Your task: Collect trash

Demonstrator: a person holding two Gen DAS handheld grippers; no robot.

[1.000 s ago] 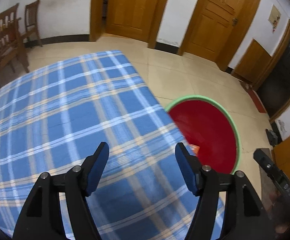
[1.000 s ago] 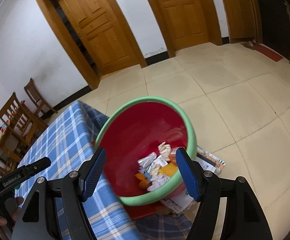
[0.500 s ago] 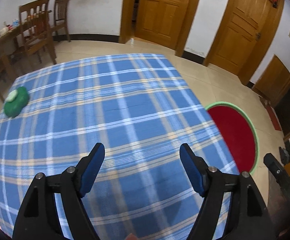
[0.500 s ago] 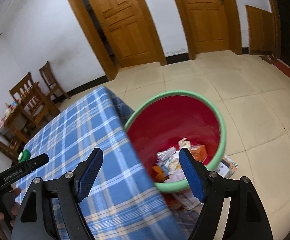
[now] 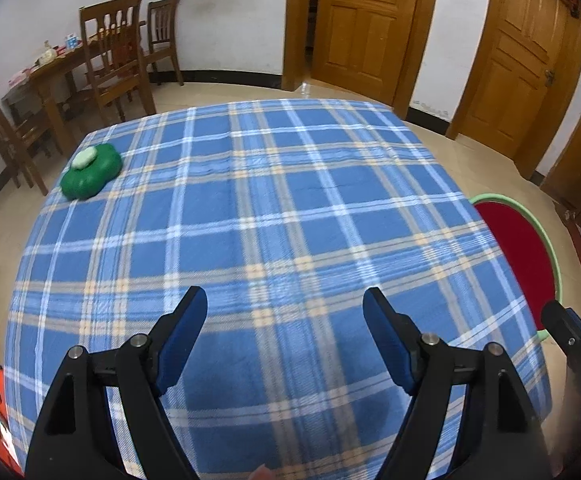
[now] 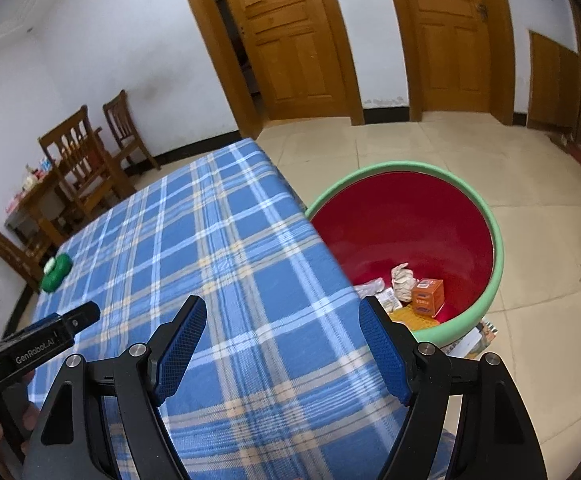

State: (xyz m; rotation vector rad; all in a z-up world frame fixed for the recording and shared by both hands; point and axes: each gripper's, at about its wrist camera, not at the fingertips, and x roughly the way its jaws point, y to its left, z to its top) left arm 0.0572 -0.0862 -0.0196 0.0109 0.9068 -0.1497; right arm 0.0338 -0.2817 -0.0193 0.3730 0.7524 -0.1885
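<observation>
Left wrist view: my left gripper is spread wide, nothing between the pads, hovering over the blue plaid tablecloth. A green flower-shaped object sits at the far left corner of the table. The red bin with green rim stands on the floor off the table's right edge, partly hidden by the cloth.

Right wrist view: my right gripper is also wide apart and holds nothing, over the table's right edge. The bin is just beside the table; trash lies at its bottom: crumpled paper, an orange box, wrappers. Left gripper's tip shows at lower left.
</observation>
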